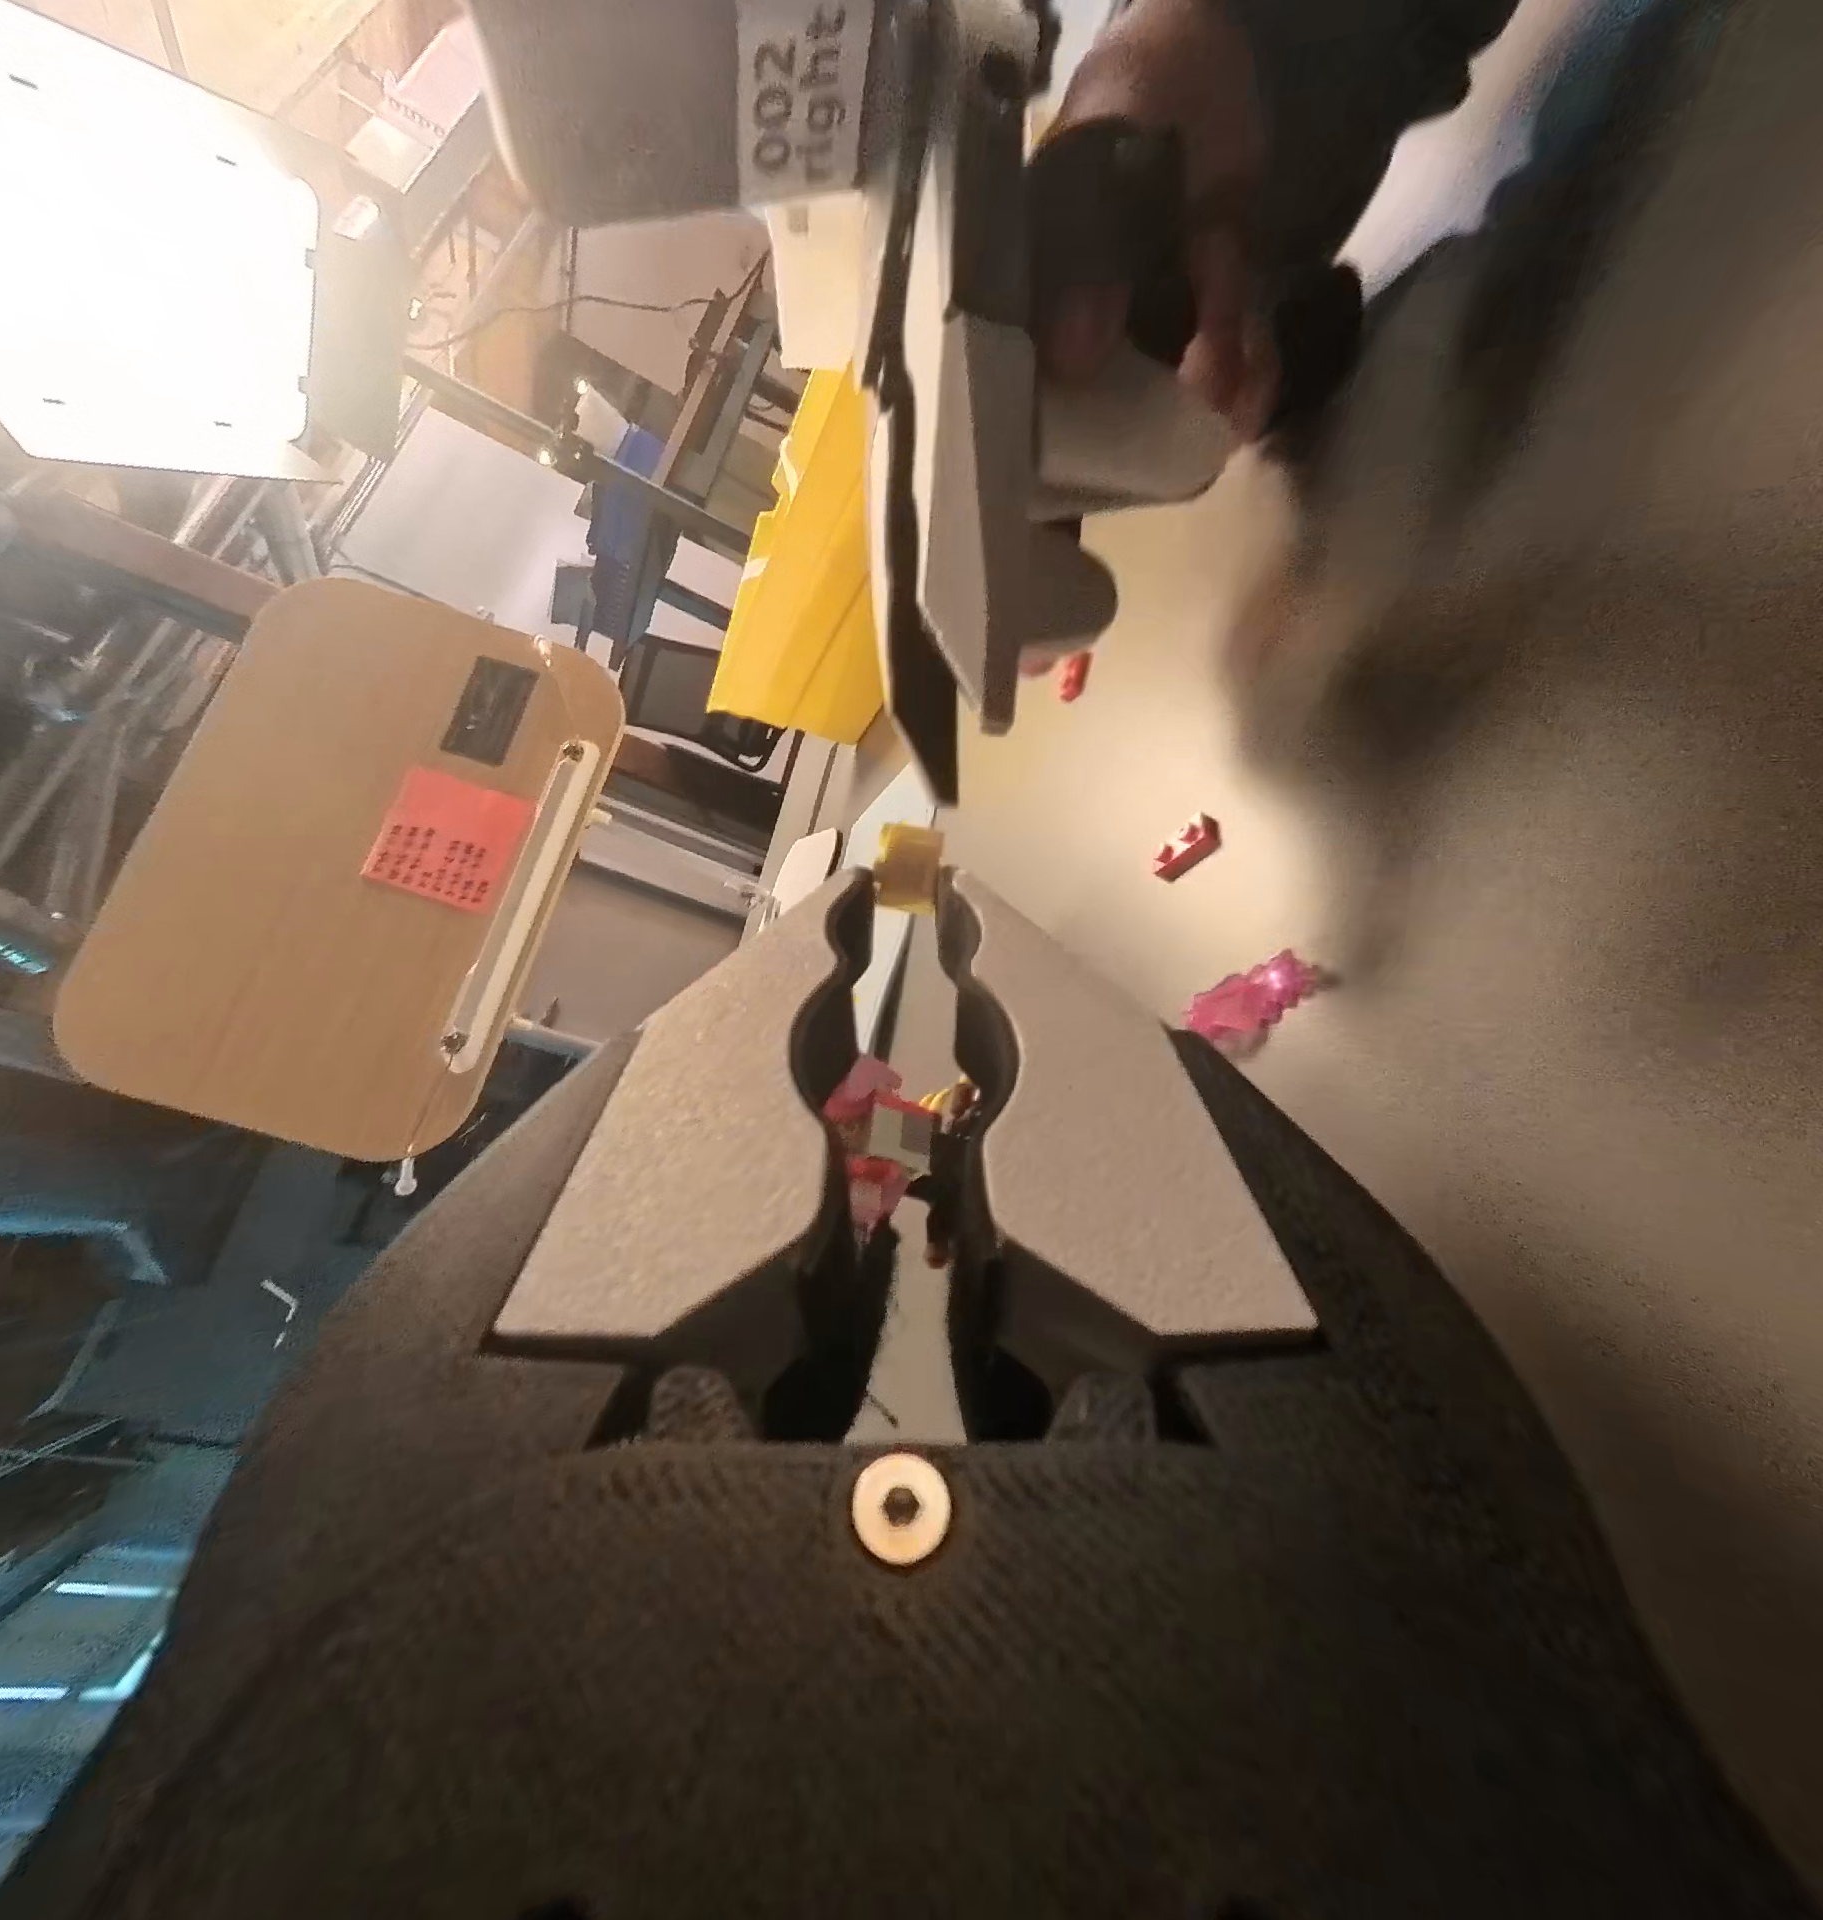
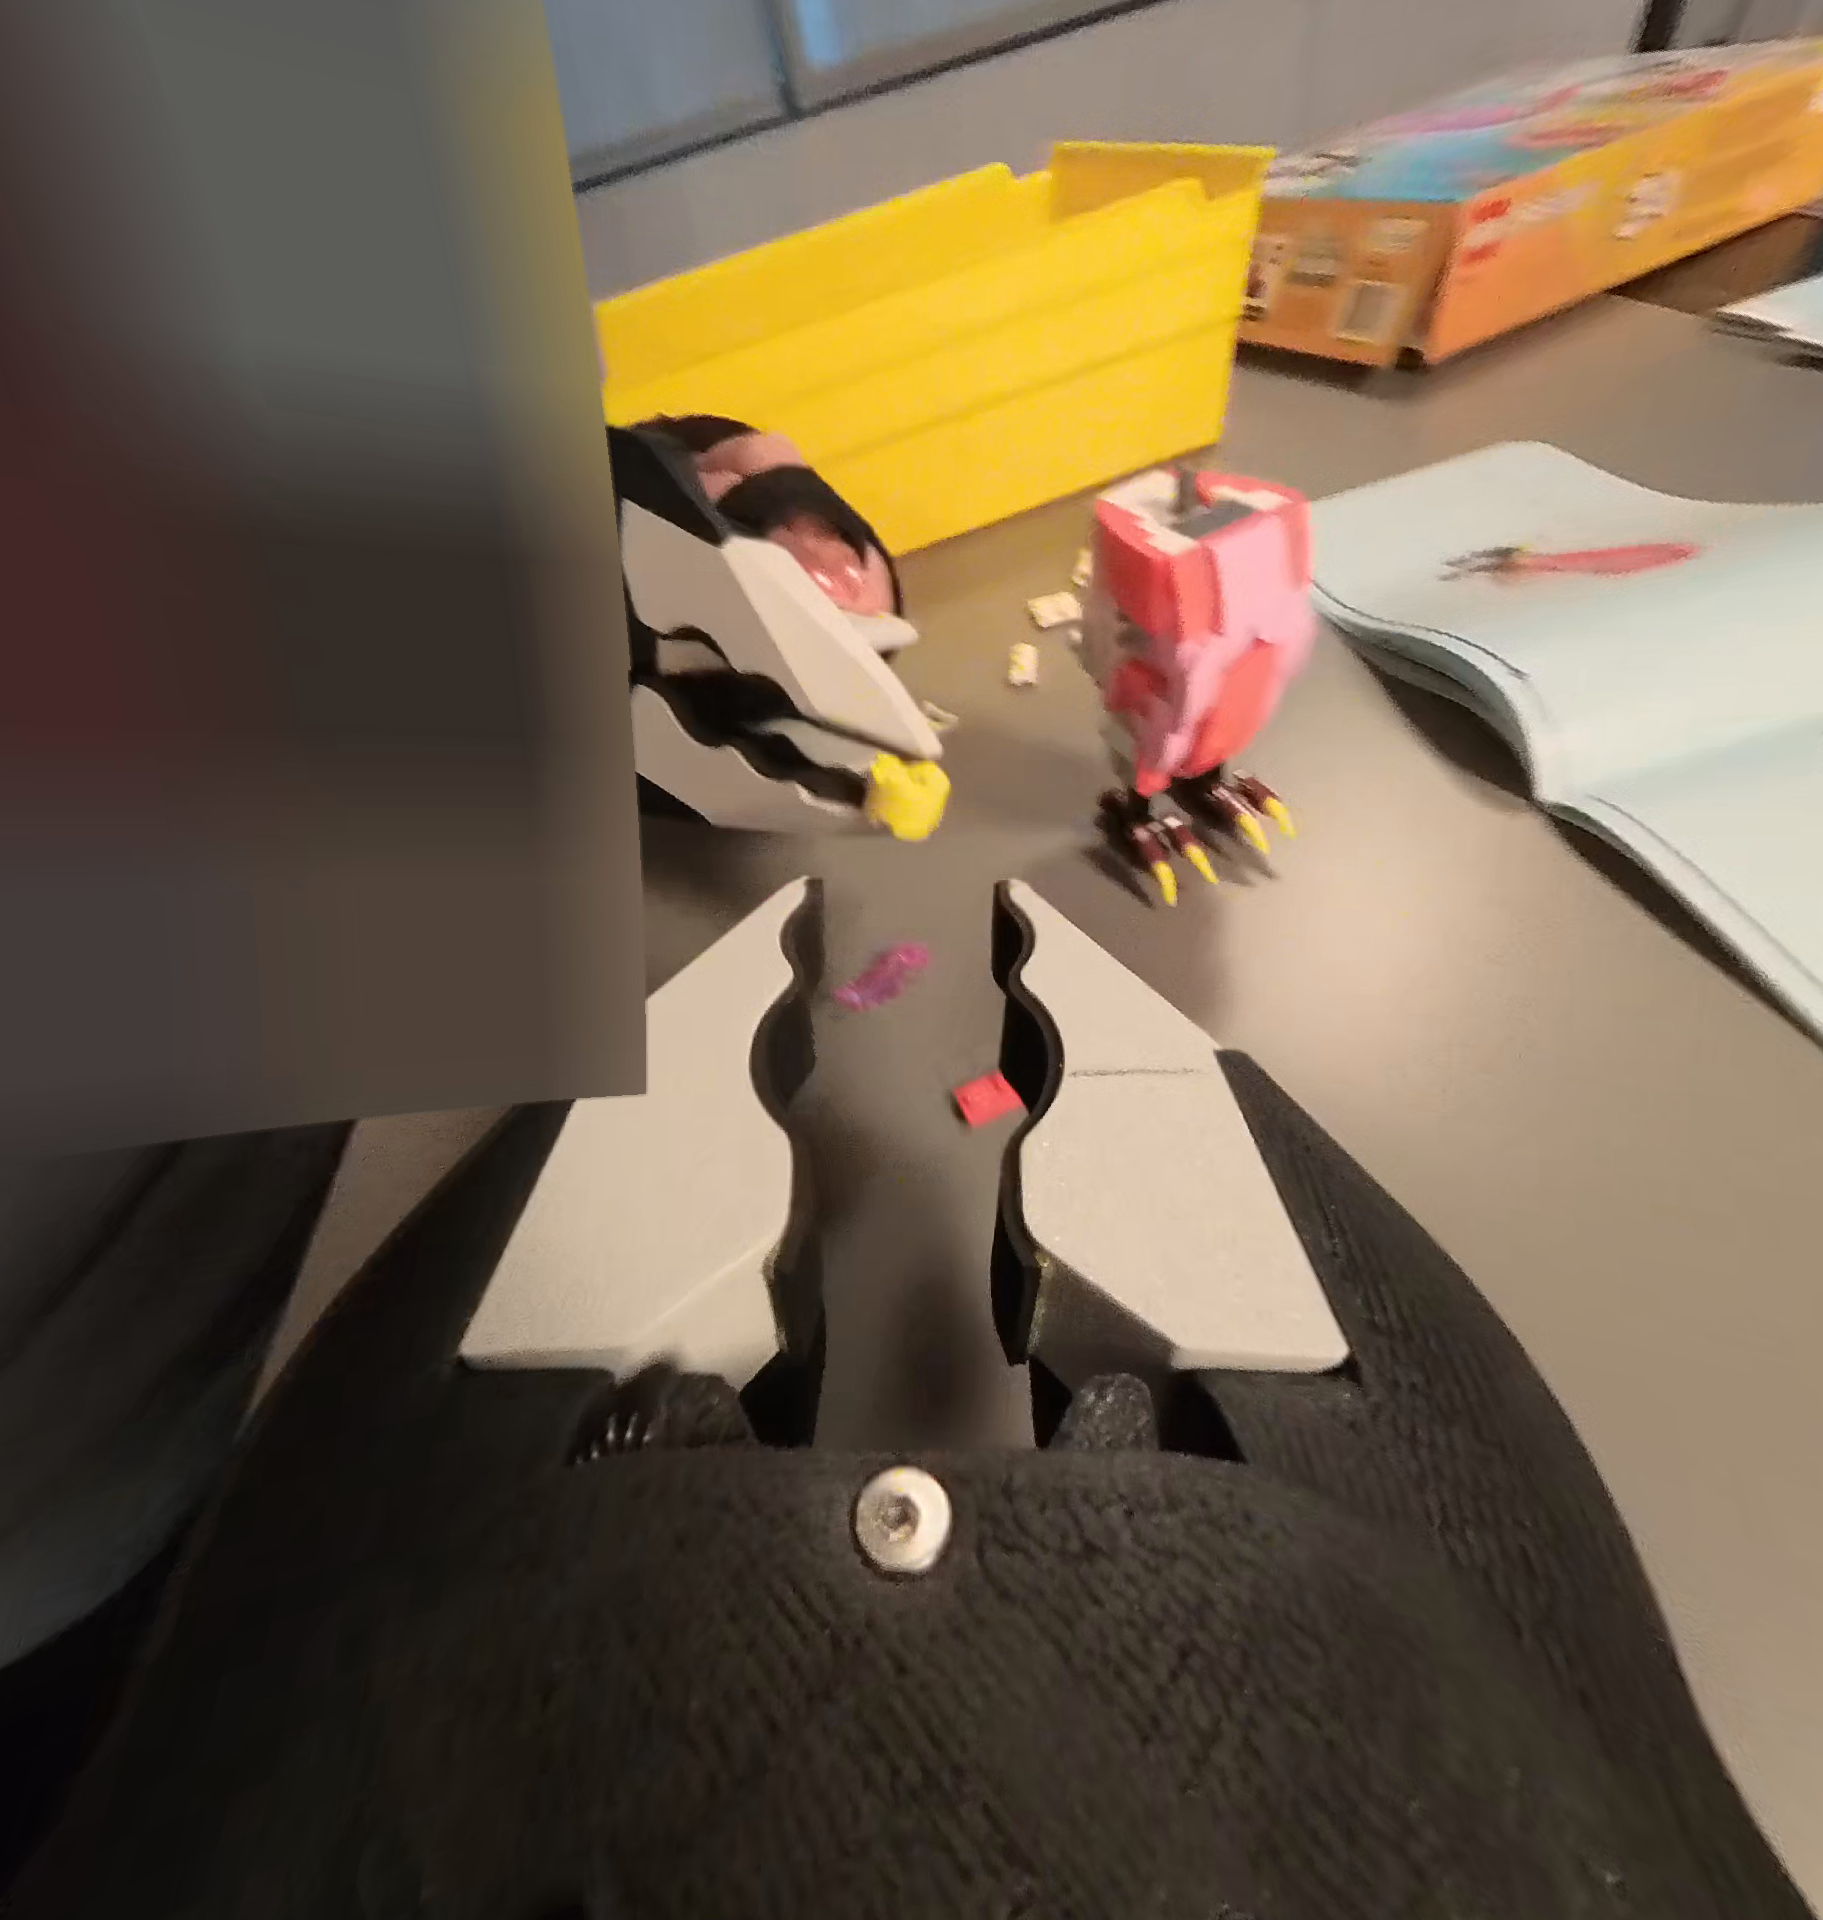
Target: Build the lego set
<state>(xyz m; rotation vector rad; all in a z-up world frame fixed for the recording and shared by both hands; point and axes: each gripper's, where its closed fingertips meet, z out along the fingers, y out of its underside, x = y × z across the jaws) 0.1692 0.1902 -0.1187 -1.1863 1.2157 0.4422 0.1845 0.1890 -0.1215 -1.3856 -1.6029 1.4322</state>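
My left gripper [image 1: 909, 875] is shut on a small yellow brick [image 1: 907, 868], pinched at the very fingertips and held above the table. The right wrist view shows that same gripper [image 2: 886, 774] with the yellow brick [image 2: 907, 795] at its tips. My right gripper [image 2: 907, 899] is open with nothing between its pads, hovering over the grey table [image 2: 1406, 987]. Below it lie a translucent pink piece [image 2: 883, 975] and a small red plate [image 2: 985, 1099]. A pink and red brick-built creature [image 2: 1198, 623] with yellow claws stands just beyond. In the left wrist view the right gripper [image 1: 948, 665] hangs close above the yellow brick.
A yellow bin [image 2: 938, 343] and an orange toy box [image 2: 1509, 208] stand at the back. An open pale blue booklet [image 2: 1613, 675] lies at the right. A red brick [image 1: 1187, 847] and a pink piece [image 1: 1255, 992] lie on the table. A tan panel [image 1: 335, 862] stands off the table's edge. The tips of both grippers are at nearly the same place.
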